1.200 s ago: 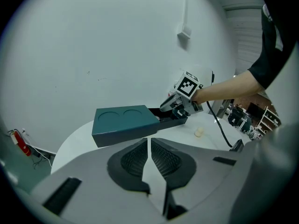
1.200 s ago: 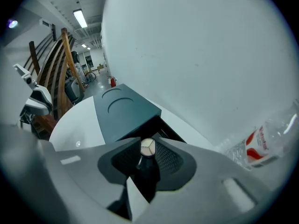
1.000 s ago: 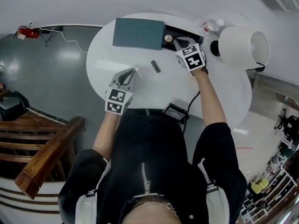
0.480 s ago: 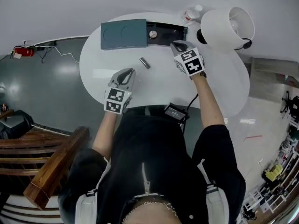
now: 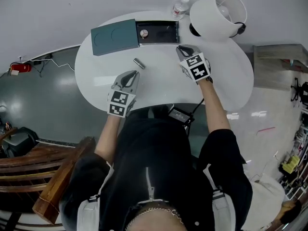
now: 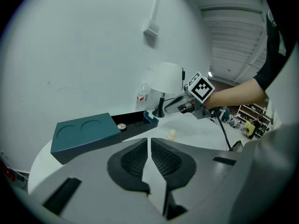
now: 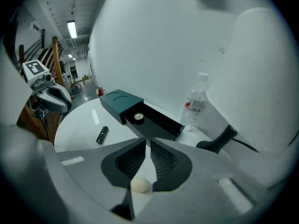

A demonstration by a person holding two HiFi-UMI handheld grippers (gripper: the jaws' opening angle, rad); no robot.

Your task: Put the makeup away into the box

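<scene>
Two pieces lie loose on the table [image 5: 159,85]: a lipstick [image 5: 139,63] and a small sponge [image 6: 172,134] just below my right gripper [image 7: 145,143]. It and my left gripper [image 6: 149,141] are closed, empty. Box [image 5: 161,32] stands open beyond. Risk as I see it: coming down with jaws together, I nudge the sponge and it rolls away.

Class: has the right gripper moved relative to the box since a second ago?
Yes. The right gripper has pulled back from the box, toward the person, now clear of it.
</scene>
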